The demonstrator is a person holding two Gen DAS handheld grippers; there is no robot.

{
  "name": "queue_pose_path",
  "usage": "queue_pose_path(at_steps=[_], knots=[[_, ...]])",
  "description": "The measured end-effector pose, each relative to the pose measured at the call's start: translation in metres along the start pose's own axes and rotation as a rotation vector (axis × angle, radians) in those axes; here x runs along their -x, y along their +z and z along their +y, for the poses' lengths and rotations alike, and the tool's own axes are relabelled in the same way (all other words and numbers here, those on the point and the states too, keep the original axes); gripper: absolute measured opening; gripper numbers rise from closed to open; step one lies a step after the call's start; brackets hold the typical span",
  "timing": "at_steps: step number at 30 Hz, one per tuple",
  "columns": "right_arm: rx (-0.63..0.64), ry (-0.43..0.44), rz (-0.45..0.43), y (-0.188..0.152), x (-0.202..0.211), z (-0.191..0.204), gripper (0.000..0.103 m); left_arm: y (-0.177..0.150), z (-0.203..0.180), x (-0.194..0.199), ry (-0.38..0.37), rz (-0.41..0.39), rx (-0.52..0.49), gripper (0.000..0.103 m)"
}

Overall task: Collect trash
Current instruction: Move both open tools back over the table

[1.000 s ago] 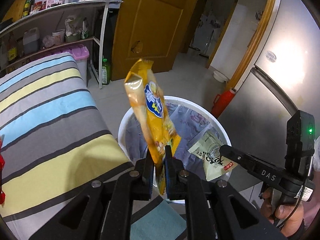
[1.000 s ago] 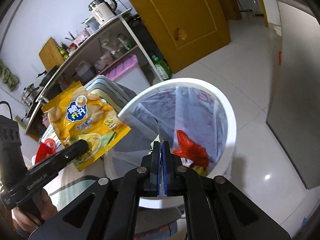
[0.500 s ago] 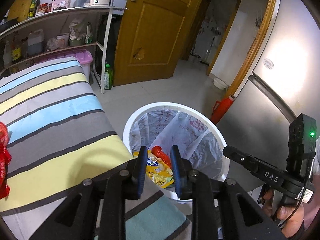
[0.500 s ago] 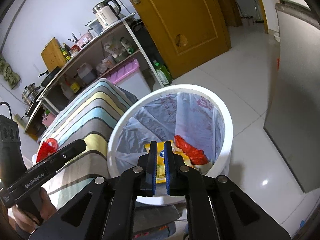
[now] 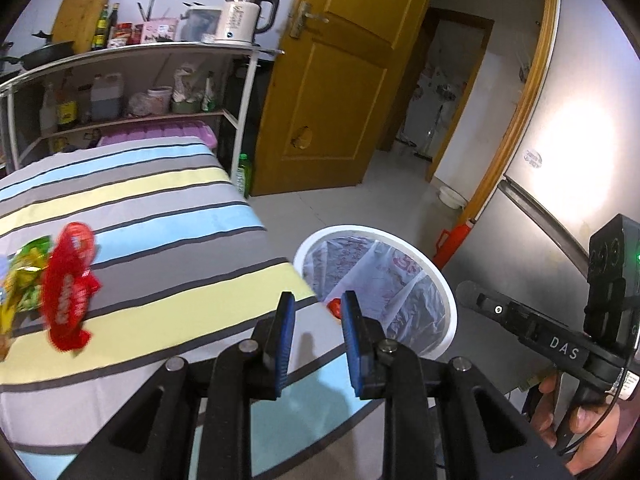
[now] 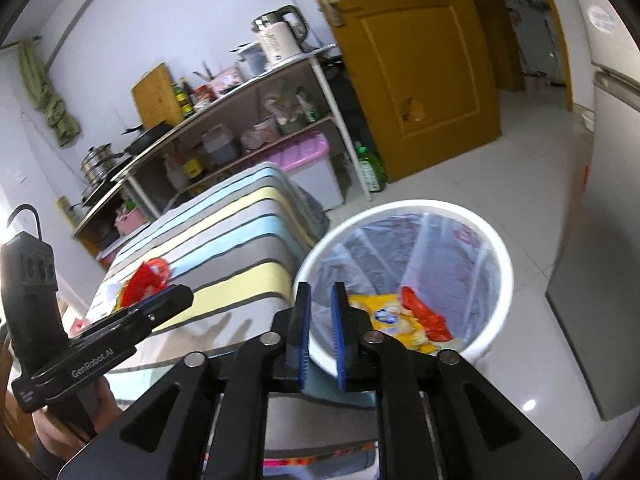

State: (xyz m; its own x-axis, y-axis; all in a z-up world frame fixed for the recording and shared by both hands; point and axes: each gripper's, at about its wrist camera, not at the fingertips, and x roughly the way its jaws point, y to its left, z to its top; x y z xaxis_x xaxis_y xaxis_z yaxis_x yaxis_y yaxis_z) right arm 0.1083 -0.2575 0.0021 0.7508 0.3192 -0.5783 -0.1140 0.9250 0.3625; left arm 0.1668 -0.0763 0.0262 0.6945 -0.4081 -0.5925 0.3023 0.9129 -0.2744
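A white trash bin with a clear liner stands on the floor beside the striped table; it also shows in the right wrist view. Inside lie a yellow snack bag and a red wrapper. On the table a red wrapper and a green-yellow wrapper lie at the left; the red one also shows in the right wrist view. My left gripper is open and empty over the table's corner by the bin. My right gripper is open and empty above the bin's near rim.
The striped cloth table fills the left. A metal shelf with a kettle and bottles stands behind it. A yellow door, a grey fridge and a red bottle surround the bin.
My left gripper let go of the yellow snack bag, which fell into the bin, then opened wider and swung left toward the table. My right gripper opened slightly.
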Motion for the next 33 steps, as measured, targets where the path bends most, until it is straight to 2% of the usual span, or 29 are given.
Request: queue_pose_path(at_steps=[3,21,33], knots=[[0.024,0.026,0.004,-0.004,0.0,0.013,0.027,-0.005,0.01,0.015,0.01,-0.012,0.018,0.025],[0.173,0.15,0.055,-0.019,-0.01,0.089,0.027,-0.022,0.058,0.079,0.14,-0.114,0.063,0.025],[0.271,0.226,0.095,-0.03,-0.031,0.141,0.027,-0.038,0.097,0.115,0.228,-0.166,0.116,0.034]])
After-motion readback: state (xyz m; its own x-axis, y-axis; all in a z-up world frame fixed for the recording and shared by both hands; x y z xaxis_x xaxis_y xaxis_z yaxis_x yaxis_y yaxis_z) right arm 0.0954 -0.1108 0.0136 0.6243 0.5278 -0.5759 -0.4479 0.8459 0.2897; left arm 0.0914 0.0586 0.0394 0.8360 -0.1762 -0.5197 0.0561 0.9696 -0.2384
